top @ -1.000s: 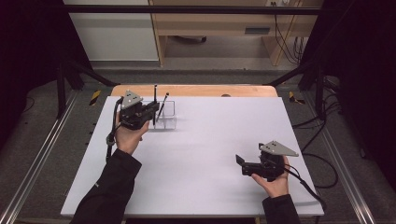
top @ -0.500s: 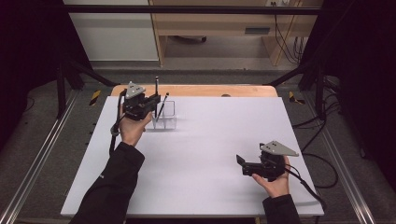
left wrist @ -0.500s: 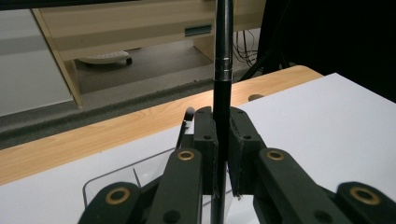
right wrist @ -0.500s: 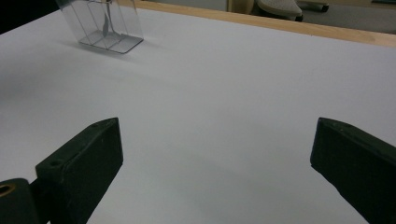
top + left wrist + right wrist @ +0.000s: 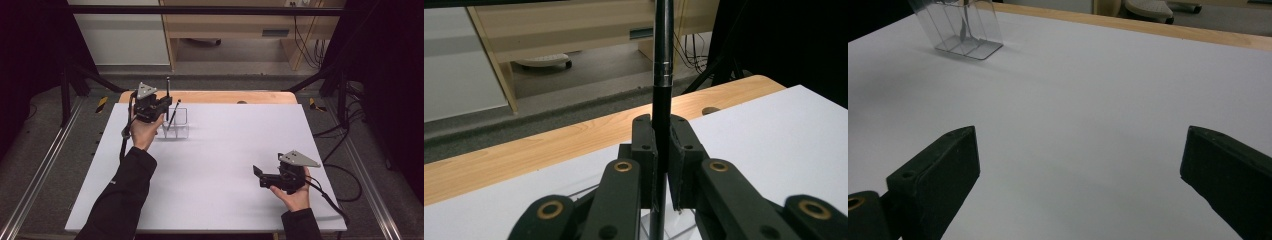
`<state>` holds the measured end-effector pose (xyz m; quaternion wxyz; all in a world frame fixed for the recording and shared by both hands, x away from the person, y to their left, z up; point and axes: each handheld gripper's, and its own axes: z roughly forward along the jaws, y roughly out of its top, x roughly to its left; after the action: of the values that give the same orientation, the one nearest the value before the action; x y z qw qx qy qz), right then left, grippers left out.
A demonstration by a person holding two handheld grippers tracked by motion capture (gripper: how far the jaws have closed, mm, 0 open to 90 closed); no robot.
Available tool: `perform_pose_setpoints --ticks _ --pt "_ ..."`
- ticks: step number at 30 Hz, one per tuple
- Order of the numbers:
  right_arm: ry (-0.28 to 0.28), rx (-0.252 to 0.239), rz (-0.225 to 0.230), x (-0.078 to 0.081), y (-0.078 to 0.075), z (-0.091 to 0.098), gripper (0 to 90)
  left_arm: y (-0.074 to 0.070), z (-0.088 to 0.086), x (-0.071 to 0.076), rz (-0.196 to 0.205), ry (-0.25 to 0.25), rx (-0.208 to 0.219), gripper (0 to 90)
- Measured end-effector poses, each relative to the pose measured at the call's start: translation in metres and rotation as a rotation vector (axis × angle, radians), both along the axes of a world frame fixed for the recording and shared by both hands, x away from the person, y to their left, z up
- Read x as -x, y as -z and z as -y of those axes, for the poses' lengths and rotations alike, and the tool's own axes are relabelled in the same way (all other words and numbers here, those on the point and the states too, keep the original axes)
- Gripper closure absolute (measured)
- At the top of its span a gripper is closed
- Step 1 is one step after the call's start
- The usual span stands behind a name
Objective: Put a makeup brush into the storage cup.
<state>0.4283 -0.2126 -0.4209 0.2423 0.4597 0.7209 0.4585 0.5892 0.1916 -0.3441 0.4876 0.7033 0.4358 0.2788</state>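
My left gripper (image 5: 166, 106) is shut on a black pen (image 5: 168, 90), which it holds upright over a clear plastic holder (image 5: 178, 131) at the far left of the white table (image 5: 225, 150). In the left gripper view the pen (image 5: 663, 60) rises straight between the pads of my left gripper (image 5: 663, 150). A second dark pen (image 5: 174, 114) leans inside the holder. My right gripper (image 5: 259, 176) stands open near the front right, low over the table, and points left. In the right gripper view its jaws (image 5: 1080, 150) stand wide apart with bare table between them, and the holder (image 5: 963, 30) is far off.
A wooden strip (image 5: 225, 96) with a small hole (image 5: 242, 102) runs along the table's far edge. Beyond it are the floor, a wooden cabinet (image 5: 235, 25) and cables (image 5: 305, 45). Metal rails (image 5: 45, 165) flank the table.
My left hand has carried the upright pen a little toward the far edge, up to the holder. The right hand has kept still.
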Motion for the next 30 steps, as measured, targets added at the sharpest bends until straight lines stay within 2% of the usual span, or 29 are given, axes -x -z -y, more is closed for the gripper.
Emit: perform_pose_setpoints --ticks 16,30 --pt "0.000 -0.001 0.001 0.000 0.000 0.000 3.2 0.012 0.000 -0.017 0.000 -0.023 -0.021 82.7" --pt "-0.003 -0.007 0.004 0.000 -0.001 0.000 3.3 0.023 0.000 -0.025 -0.005 -0.033 -0.040 82.8"
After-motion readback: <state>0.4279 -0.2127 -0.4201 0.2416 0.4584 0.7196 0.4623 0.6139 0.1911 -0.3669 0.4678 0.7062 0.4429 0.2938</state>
